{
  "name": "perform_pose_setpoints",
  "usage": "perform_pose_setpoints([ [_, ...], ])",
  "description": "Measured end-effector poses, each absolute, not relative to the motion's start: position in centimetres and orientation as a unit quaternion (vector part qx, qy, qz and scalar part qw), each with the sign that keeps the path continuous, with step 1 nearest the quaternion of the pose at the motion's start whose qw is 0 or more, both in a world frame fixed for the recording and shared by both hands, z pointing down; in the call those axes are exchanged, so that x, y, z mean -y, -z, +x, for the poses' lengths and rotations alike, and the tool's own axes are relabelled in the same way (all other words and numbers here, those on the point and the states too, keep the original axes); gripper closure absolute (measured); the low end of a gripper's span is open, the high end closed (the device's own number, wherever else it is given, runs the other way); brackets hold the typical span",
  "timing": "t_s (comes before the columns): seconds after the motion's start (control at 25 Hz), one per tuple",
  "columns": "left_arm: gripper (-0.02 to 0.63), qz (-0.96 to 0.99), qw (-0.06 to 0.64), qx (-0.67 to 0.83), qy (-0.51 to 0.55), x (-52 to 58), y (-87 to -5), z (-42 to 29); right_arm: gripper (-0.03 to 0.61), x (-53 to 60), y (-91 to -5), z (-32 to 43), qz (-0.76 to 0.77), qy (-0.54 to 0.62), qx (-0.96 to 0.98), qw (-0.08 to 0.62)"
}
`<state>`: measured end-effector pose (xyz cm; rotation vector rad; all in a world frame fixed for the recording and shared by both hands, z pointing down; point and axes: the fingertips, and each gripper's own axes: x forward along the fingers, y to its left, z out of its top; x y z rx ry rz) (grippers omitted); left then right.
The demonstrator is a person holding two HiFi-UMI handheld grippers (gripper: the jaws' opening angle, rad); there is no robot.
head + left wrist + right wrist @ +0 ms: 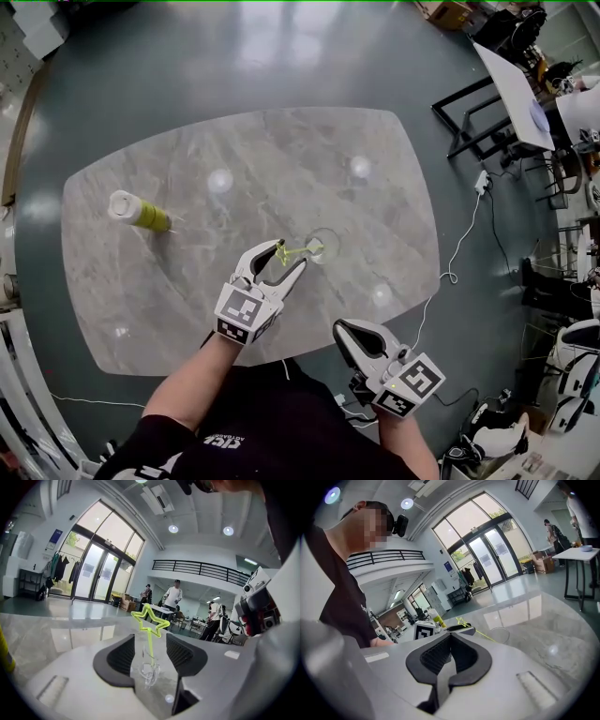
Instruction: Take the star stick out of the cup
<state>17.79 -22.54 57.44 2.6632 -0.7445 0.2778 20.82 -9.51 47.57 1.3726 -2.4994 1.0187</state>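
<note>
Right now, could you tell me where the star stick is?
The star stick stands in the cup near the middle of the table in the head view, its star between the open jaws of the left tongs.

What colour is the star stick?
The star stick is yellow-green; clearest in the left gripper view.

Grey marble-pattern tabletop with rounded corners (281, 150): reference item. Yellow-green cylindrical bottle with white cap (139, 211): on the tabletop, near its left edge. Thin white cable (459, 248): on the dark grey floor (141, 75), off the tabletop's right edge. White black-framed desk (511, 94): beyond its far right corner
</note>
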Motion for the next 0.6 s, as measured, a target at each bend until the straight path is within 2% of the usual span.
perform_pose_setpoints([
  [0.24,0.571,0.941,0.186,0.267,-0.094,22.7,-57.8,18.3,0.563,10.0,-46.7,19.8,0.442,-0.329,0.833,0.055],
  [0.6,0.594,0.940,0.183,0.277,-0.077,21.9,-54.8,17.2,0.563,9.0,-45.3,20.4,0.451,-0.308,0.836,0.044],
])
